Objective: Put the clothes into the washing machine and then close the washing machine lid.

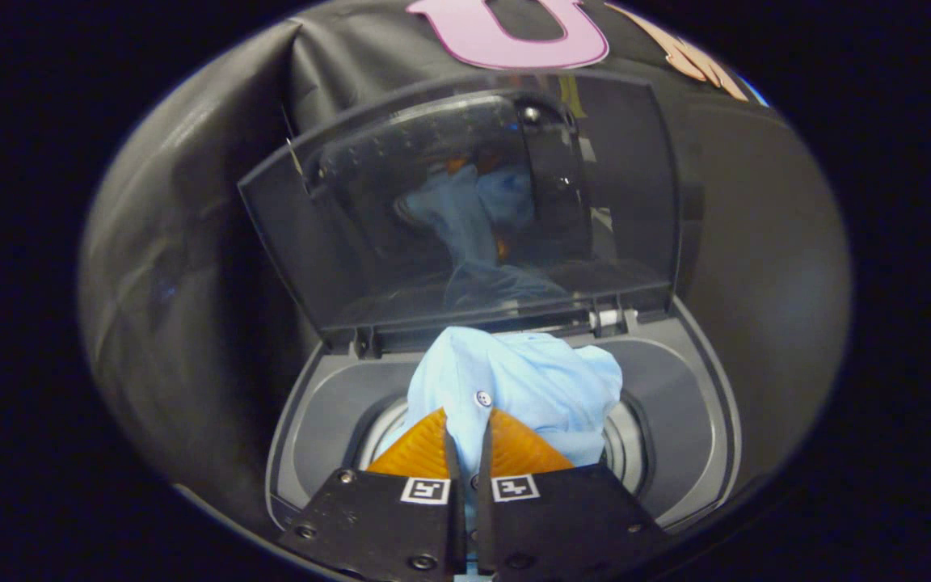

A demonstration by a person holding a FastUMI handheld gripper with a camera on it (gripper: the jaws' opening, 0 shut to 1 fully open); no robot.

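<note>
- My gripper (468, 436) pinches a fold of soft light-blue shirt (514, 388) between its ridged fingers (421, 449), both pads pressed tight on the cloth.
- The shirt, crumpled and bearing one small round button (482, 398), bunches just ahead of the fingers, over the round drum opening (623, 453) of the washing machine (676, 420), its smooth grey plastic top curving around.
- Beyond, the glossy see-through lid (465, 202) stands raised on its hinge, mirroring the blue fabric.
</note>
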